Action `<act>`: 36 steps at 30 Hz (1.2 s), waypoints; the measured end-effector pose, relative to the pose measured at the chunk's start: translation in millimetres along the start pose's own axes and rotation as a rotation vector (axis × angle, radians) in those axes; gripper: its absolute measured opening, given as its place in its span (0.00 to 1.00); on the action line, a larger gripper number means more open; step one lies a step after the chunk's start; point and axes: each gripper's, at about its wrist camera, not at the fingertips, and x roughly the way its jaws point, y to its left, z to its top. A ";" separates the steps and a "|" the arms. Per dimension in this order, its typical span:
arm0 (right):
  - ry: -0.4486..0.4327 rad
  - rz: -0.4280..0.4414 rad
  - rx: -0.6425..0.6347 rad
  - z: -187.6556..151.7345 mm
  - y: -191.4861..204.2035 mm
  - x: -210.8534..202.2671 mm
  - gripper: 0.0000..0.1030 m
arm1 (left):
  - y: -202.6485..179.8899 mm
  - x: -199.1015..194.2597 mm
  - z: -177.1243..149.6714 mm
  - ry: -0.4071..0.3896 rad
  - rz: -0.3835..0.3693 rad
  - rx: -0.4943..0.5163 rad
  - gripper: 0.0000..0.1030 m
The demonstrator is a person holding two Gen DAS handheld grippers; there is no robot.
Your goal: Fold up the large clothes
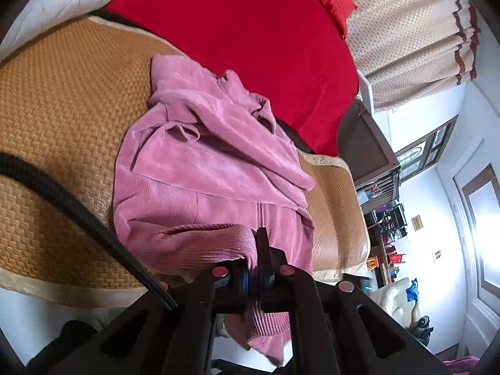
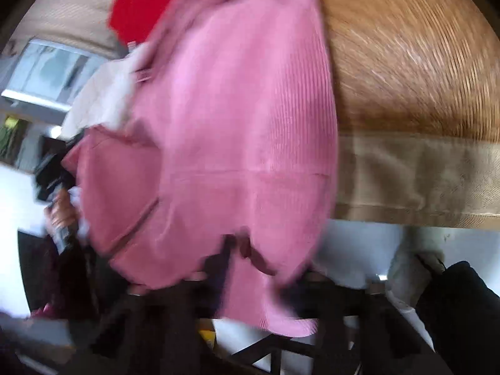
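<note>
A pink ribbed garment [image 1: 203, 172] lies crumpled on a woven straw mat [image 1: 62, 109] that covers a bed. My left gripper [image 1: 257, 250] is shut on the garment's thick ribbed hem at the near edge, and cloth hangs out below the jaws. The right wrist view is blurred. In it the same garment [image 2: 234, 125] hangs over the mat's cloth border [image 2: 422, 175]. My right gripper [image 2: 247, 259] sits at the lower edge of the cloth, with pink fabric pinched between its dark fingers and trailing out beneath. A hand with the other gripper [image 2: 53, 184] shows at the left of that view.
A red blanket [image 1: 250, 31] covers the bed beyond the mat, with a white pillow [image 1: 56, 3] at the far left. A black cable [image 1: 62, 193] crosses the mat on the left. A curtain [image 1: 406, 31], shelves and a sofa stand to the right of the bed.
</note>
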 end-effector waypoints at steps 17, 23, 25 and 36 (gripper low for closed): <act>-0.710 0.035 0.117 278.1 -3.0 -101.7 0.14 | -17.6 32.2 224.5 -0.126 0.111 0.056 0.12; -0.570 0.030 0.501 332.6 -111.1 -47.7 0.25 | 85.6 118.4 239.9 -0.028 0.285 -0.262 0.21; -0.568 0.041 0.549 333.6 -120.1 -43.5 0.26 | 97.6 114.9 233.2 -0.104 0.222 -0.308 0.25; -0.724 -0.142 0.134 309.1 -15.8 -90.6 0.80 | 16.8 45.3 182.8 -0.525 0.285 -0.061 0.79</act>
